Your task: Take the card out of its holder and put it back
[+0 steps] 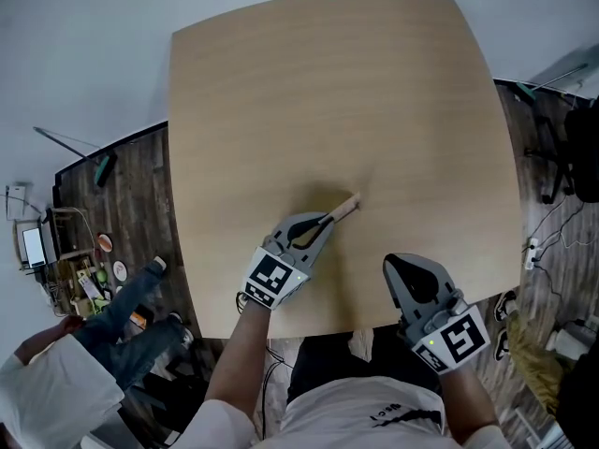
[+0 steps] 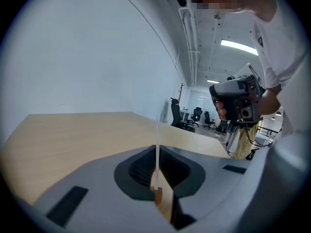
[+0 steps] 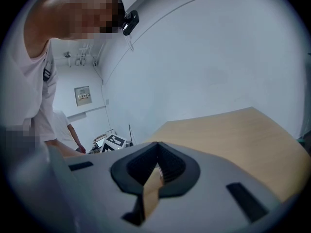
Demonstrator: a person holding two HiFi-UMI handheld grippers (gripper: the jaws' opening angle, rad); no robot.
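A small wooden card holder point(image 1: 347, 208) lies on the light wooden table point(image 1: 374, 92), just past the tips of my left gripper point(image 1: 328, 222). In the left gripper view the thin white card point(image 2: 157, 140) shows edge-on, rising from the slotted wooden holder point(image 2: 157, 194). The left gripper point(image 2: 157, 165) is shut on the card, its jaws pressed to both faces. My right gripper point(image 1: 392, 263) hovers near the table's front edge, to the right of and apart from the holder. It is shut point(image 3: 158, 154) with nothing between its jaws. It also shows in the left gripper view point(image 2: 237, 101).
The table's front edge point(image 1: 374, 324) runs just under both grippers. Dark wood floor surrounds the table, with clutter and a seated person point(image 1: 103, 335) at the left and cables point(image 1: 547, 232) at the right. Office chairs point(image 2: 194, 115) stand far off.
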